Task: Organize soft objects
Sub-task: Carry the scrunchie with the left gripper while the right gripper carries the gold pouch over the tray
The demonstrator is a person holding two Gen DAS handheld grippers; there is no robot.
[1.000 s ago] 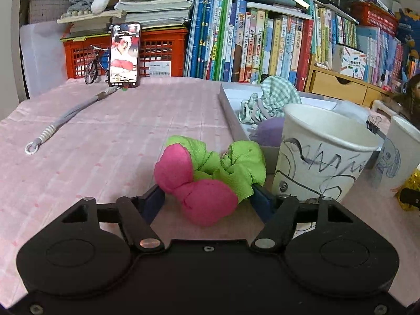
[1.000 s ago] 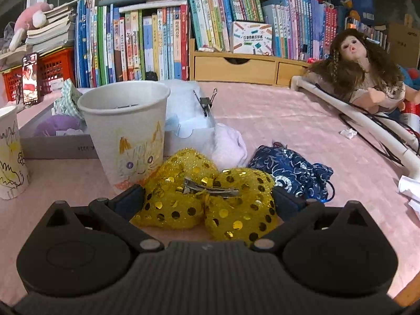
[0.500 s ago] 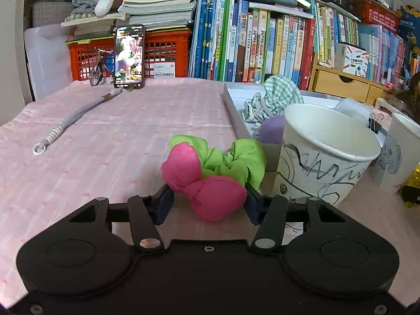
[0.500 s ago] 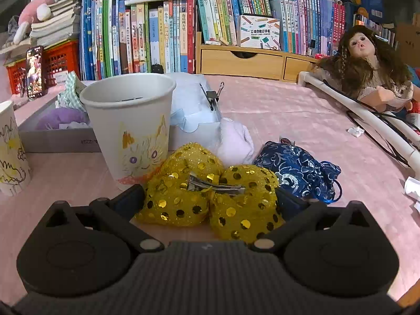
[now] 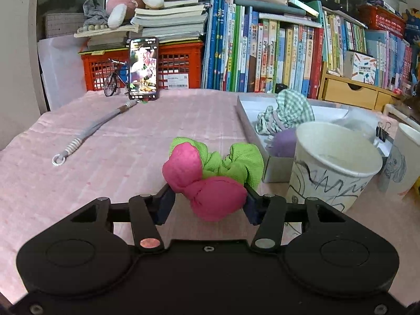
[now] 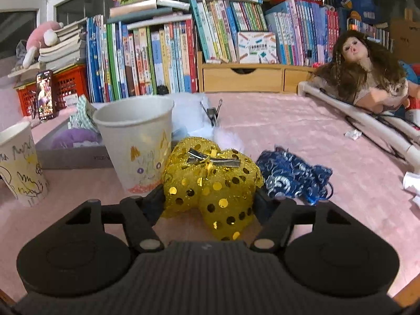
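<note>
Left wrist view alone takes in the wide pink tablecloth (image 5: 131, 141), bare out to a grey corded strap (image 5: 92, 131). Right view alone catches the brown-haired doll (image 6: 362, 76) and blue patterned pouch (image 6: 294, 178). Left gripper (image 5: 207, 203), jaws just closing, clamps the pink-and-green fabric bow (image 5: 210, 178). Right gripper (image 6: 208, 204), closing too, squeezes the gold sequinned bow (image 6: 210, 181) beside the cat-drawn paper cup (image 6: 136, 141).

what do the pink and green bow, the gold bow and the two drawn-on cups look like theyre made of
Pink and green bow: soft matte cloth, seemingly stuffed pink lobes and waffle-textured green ruffles. Gold bow: glittery fabric dotted with shiny sequins, plus a metal-looking clip on top. Cups: probably paper, white and matte with rolled rims and crayon-like drawings.
</note>
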